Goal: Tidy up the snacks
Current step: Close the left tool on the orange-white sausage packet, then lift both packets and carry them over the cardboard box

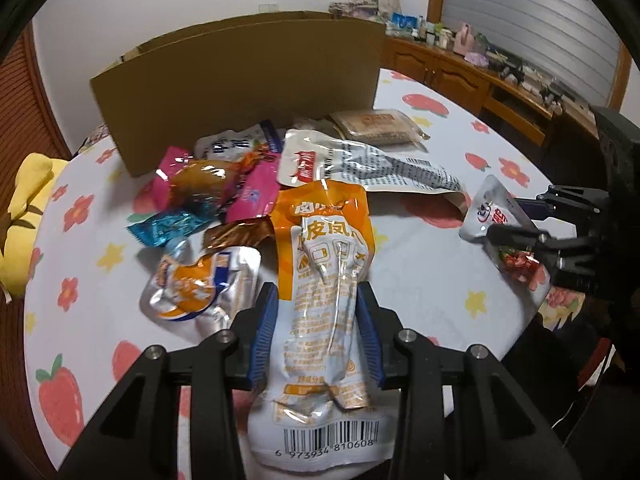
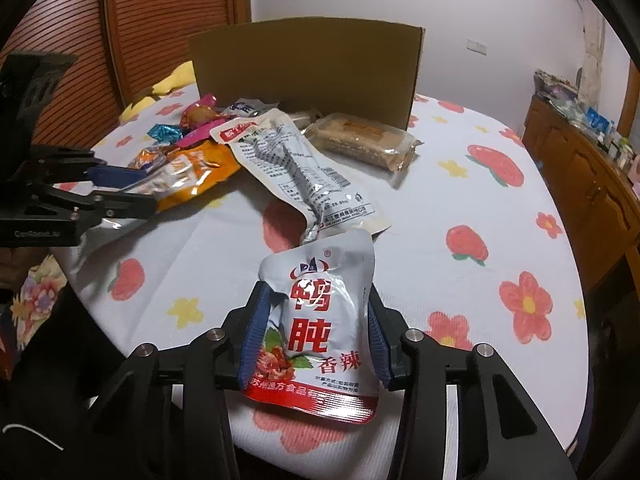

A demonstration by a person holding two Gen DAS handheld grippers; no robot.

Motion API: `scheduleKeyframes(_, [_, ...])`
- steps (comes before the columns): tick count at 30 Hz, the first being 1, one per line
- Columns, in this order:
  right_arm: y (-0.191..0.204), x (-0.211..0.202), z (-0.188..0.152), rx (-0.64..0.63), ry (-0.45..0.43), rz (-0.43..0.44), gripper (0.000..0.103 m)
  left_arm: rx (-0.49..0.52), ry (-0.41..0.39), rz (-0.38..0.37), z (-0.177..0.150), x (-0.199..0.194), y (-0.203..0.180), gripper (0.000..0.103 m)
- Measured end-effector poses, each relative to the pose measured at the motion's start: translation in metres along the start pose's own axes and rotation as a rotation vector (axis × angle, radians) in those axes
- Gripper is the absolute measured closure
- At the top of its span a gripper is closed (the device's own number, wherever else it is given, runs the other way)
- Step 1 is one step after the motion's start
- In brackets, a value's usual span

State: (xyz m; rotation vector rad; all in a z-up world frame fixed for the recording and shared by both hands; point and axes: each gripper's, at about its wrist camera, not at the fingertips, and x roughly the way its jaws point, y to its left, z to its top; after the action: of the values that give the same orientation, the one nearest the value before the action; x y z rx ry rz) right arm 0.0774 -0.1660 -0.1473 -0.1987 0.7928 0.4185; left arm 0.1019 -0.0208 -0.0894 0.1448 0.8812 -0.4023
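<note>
My left gripper (image 1: 318, 300) is shut on an orange and white snack pouch (image 1: 324, 264) with a barcode, near the table's front. My right gripper (image 2: 318, 300) is shut on a white and red pouch (image 2: 320, 320) and holds it just above the tablecloth; it also shows at the right of the left wrist view (image 1: 500, 236). A pile of snacks lies in front of an open cardboard box (image 1: 240, 80): a long white pouch (image 2: 296, 168), a clear-wrapped brown cake (image 2: 360, 140), pink wrappers (image 1: 256, 192), a blue candy (image 1: 172, 228) and a silver pouch (image 1: 200, 288).
The round table has a white cloth with strawberries and flowers (image 2: 480, 240). A yellow cushion (image 1: 24, 216) lies at the left edge. A wooden cabinet with small items (image 1: 480, 68) stands behind on the right. A wooden door (image 2: 160, 20) is on the left.
</note>
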Motion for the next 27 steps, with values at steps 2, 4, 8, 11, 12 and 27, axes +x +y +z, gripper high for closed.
scheduleKeyframes(2, [-0.005,-0.003,0.002,0.015,0.001,0.009,0.067,-0.013,-0.005,0.008,-0.001,-0.002,0.003,0.066])
scheduleKeyframes(4, [-0.006,-0.001,0.001,0.017,0.005,0.018,0.067,-0.025,-0.015,0.007,-0.001,-0.003,0.005,0.066])
scheduleKeyframes(8, [-0.004,-0.002,0.003,0.014,-0.001,0.014,0.068,-0.034,-0.038,0.000,-0.001,-0.011,0.003,0.066])
scheduleKeyframes(11, [-0.003,-0.005,0.004,0.012,-0.006,0.011,0.068,-0.039,-0.055,-0.005,-0.001,-0.016,0.000,0.066])
scheduleKeyframes(12, [-0.002,-0.006,0.004,0.007,-0.009,0.010,0.069,-0.041,-0.061,-0.007,-0.001,-0.018,0.000,0.066])
scheduleKeyframes(27, [0.006,-0.025,0.015,-0.014,-0.068,0.017,0.094,-0.031,-0.109,-0.023,0.013,-0.028,-0.014,0.065])
